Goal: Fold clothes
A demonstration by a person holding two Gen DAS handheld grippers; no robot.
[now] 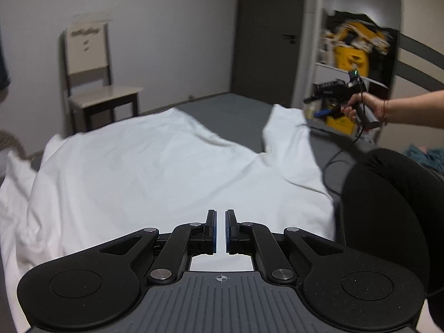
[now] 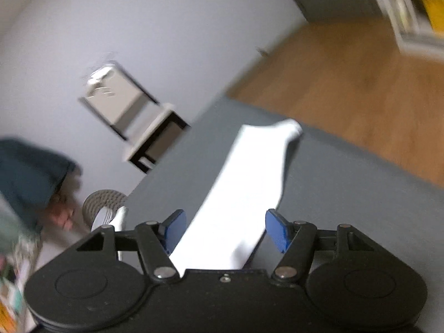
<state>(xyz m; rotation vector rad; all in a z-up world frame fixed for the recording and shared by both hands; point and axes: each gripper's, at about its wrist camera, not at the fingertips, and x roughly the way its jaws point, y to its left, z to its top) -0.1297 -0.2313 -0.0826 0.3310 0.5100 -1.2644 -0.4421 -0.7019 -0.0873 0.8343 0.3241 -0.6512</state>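
White cloth covers most of the left wrist view; it is a big white garment point(image 1: 155, 172) spread out on a grey bed point(image 1: 236, 111), and it looks like a shirt, with one sleeve point(image 1: 288, 138) reaching to the far right; the cloth has soft folds and wrinkles, most of all at the near left edge; the left gripper point(image 1: 221, 230) is low over the near part of the garment, and its two blue pads point(image 1: 213, 233) stand very close, with just a thin gap between them, and nothing is pinched in that gap; far to the right, a hand point(image 1: 363, 108) holds the right gripper point(image 1: 319, 105) up in the air, just past the end of the sleeve; in the right wrist view the right gripper point(image 2: 225, 230) has its blue pads point(image 2: 277, 230) spread wide apart, and the white sleeve point(image 2: 249, 183) lies on the grey bed point(image 2: 347, 199) between them, but the pads do not touch it; that view is tilted and blurry; a person's knee in black cloth point(image 1: 388, 211) rests on the bed at the near right; a chair point(image 1: 91, 77) stands by the pale wall on the far left; a dark door point(image 1: 266, 36) is at the far side, and a shelf point(image 1: 355, 55) with blurry yellow things is to the right of it; a wooden floor point(image 2: 347, 83) shows past the bed.
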